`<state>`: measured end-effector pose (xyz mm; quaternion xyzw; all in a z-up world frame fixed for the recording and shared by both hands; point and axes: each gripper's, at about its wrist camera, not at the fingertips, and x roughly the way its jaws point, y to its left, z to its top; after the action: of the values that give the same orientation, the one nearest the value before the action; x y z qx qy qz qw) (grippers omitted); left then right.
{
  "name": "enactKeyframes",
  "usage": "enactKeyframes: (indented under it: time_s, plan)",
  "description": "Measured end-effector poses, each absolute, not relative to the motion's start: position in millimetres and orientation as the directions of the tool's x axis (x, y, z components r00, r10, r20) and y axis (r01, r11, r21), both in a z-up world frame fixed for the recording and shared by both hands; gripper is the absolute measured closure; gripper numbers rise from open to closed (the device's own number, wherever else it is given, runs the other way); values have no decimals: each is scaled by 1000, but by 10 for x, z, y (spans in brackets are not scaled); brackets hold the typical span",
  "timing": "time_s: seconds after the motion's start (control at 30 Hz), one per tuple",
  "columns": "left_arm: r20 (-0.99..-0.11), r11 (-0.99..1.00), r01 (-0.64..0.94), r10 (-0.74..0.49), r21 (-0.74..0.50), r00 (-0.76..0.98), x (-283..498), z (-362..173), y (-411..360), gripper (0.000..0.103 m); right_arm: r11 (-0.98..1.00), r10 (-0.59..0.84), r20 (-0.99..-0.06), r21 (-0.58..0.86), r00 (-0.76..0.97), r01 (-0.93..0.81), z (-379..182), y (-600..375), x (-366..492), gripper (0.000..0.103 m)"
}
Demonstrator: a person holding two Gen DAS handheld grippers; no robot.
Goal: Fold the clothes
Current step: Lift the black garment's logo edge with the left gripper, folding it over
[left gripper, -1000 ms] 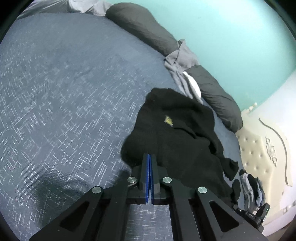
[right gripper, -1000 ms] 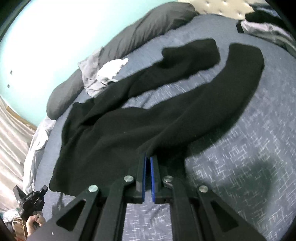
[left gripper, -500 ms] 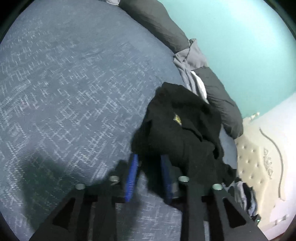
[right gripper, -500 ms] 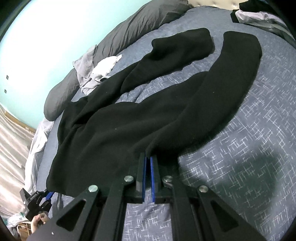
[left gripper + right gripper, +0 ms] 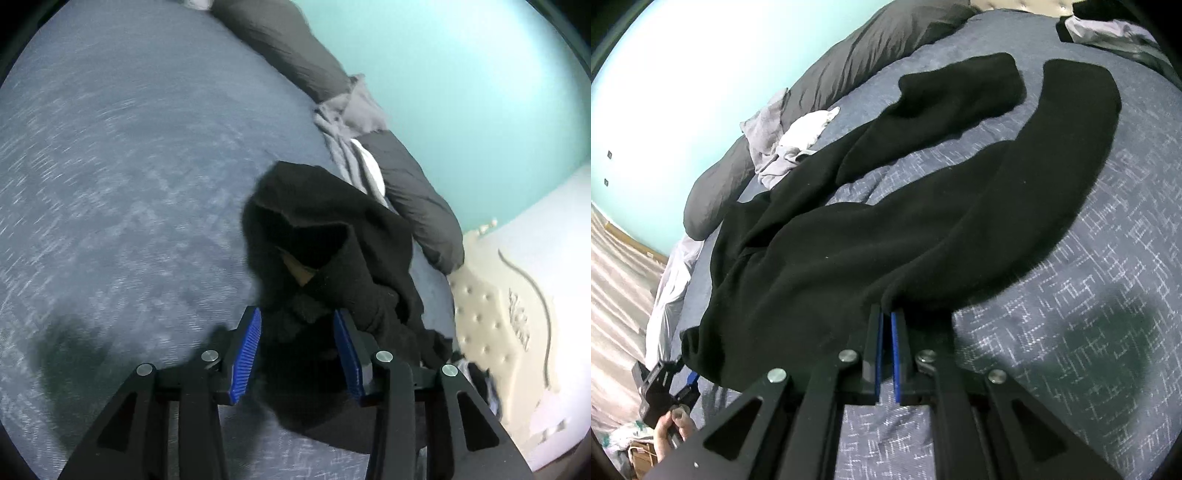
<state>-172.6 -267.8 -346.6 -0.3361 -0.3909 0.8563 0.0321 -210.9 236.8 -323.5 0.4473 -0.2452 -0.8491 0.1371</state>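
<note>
A black fleece garment [image 5: 849, 240] lies spread on the blue-grey patterned bed [image 5: 1071, 295], both sleeves stretched toward the far end. My right gripper [image 5: 886, 314] is shut on its near edge. In the left wrist view the same garment [image 5: 332, 229] is bunched, its neck opening showing. My left gripper [image 5: 297, 314] has its jaws opening, with black fabric lying loose between the blue pads [image 5: 247, 350], which do not press on it. The left gripper [image 5: 665, 384] also shows at the lower left of the right wrist view, held by a hand.
Dark grey pillows [image 5: 417, 192] line the bed's far side under a teal wall. A light grey and white cloth [image 5: 790, 144] lies beside them. A cream tufted headboard [image 5: 480, 317] and a heap of clothes [image 5: 1108, 33] stand at the bed's head. Floor [image 5: 617, 295] lies beyond the left edge.
My left gripper's jaws went from shut to apart and it moved in along the bed onto the garment's bunched end. The right gripper stayed shut and still on the edge.
</note>
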Motion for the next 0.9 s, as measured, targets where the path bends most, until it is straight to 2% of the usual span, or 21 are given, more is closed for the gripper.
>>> enactKeyframes:
  time_s: [0.13, 0.33, 0.43, 0.5, 0.9]
  plan:
    - [-590, -773, 152, 326, -616, -739, -1871, -3432, -2391, 58, -843, -455, -691, 538, -562, 20, -3230, 2359, -2118, 99]
    - [-642, -846, 141, 270, -514, -717, -1951, -3408, -2214, 58, -837, -465, -689, 546, -555, 23, -3248, 2363, -2140, 99]
    - [-649, -848, 137, 277, -511, -709, -1965, -3419, -2183, 55, -835, -471, -689, 550, -551, 25, -3258, 2366, -2150, 99]
    - [-648, -840, 134, 294, -526, -702, -1973, -3445, -2190, 48, -834, -471, -689, 551, -550, 24, -3262, 2365, -2151, 99]
    - [-654, -837, 114, 325, -535, -683, -2064, -3501, -2184, 47, -836, -469, -692, 549, -548, 23, -3275, 2348, -2149, 99]
